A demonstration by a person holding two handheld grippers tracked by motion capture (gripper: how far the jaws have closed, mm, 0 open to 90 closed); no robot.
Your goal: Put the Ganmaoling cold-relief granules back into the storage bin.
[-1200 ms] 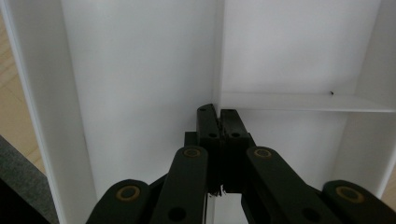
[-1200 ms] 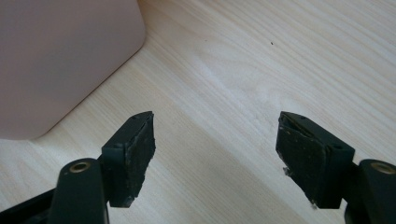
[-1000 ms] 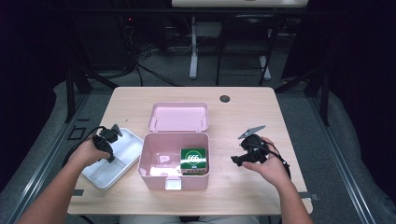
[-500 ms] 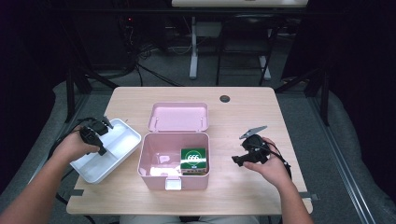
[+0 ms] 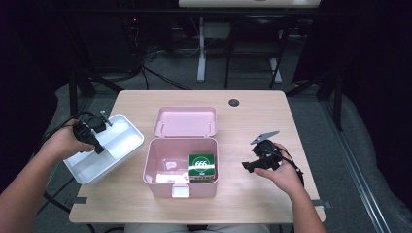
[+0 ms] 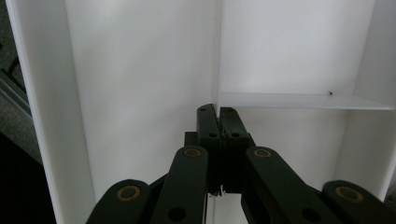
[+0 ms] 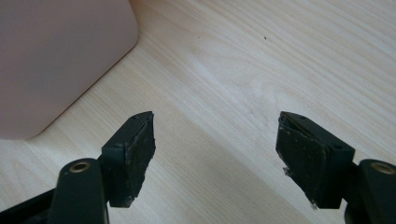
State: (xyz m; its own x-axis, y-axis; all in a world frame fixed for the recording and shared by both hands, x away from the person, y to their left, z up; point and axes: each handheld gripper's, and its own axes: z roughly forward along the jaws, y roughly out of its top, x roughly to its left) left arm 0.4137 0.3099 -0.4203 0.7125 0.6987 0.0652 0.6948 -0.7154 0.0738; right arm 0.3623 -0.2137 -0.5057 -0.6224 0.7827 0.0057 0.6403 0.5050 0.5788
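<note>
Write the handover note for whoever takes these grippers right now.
Left gripper: shut, nothing between the jaws, over the white divided tray at the table's left.
Right gripper: open, holding nothing, low over bare wood right of the pink box.
Box open, its lid lying behind it; a green packet sits inside.
Done: tray is out of the box.
Left, probably: the packet.
</note>
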